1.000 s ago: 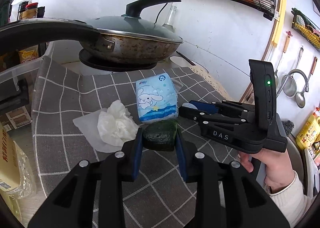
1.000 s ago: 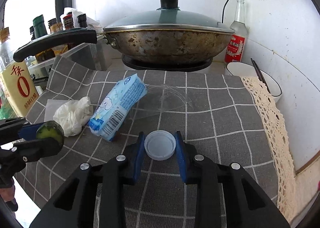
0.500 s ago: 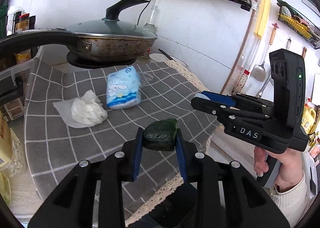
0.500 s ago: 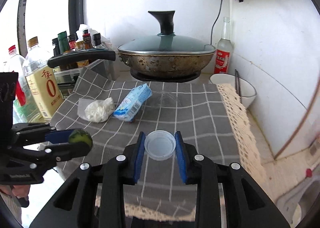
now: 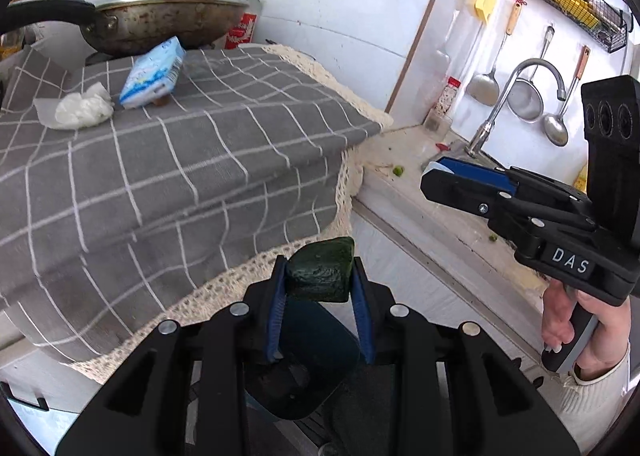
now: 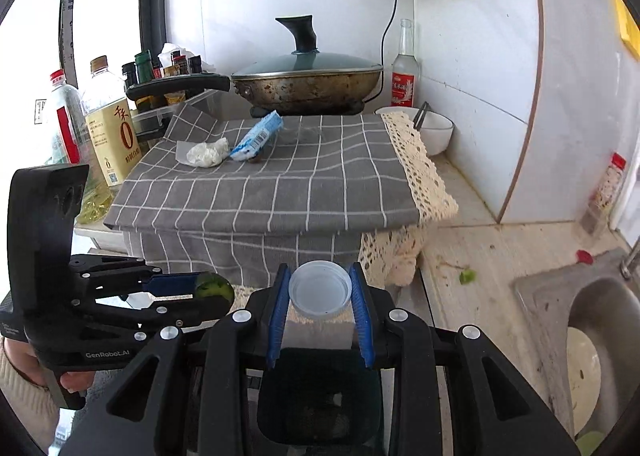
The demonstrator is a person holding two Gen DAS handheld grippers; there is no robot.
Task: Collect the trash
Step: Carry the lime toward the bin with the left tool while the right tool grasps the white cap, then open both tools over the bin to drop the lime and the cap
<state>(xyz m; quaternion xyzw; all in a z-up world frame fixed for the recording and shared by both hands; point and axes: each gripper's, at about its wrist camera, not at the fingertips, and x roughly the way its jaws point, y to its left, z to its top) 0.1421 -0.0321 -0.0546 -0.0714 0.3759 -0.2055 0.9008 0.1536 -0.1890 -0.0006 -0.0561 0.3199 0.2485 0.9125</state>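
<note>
Left wrist: L gripper (image 5: 320,282) w/ green chunk (image 5: 321,275); R gripper (image 6: 320,294) w/ cap (image 6: 320,290)

left gripper (image 5: 320,284) clamped on dark green chunk (image 5: 321,275), off the edge of the grey checked cloth (image 5: 180,175), dark bin (image 5: 304,368) below; right gripper (image 5: 434,171) near the faucet (image 5: 516,95) (contents not visible); crumpled tissue (image 5: 82,109) and blue packet (image 5: 154,77) on the cloth, by the wok (image 5: 160,21)

Grey checked cloth (image 6: 280,191) looks matt and woven, edged in cream lace; the wok (image 6: 308,89) is scuffed, stained metal under a glossy glass lid (image 6: 304,63) — crumpled white tissue (image 6: 208,151) beside a shiny plastic packet (image 6: 258,135).
</note>
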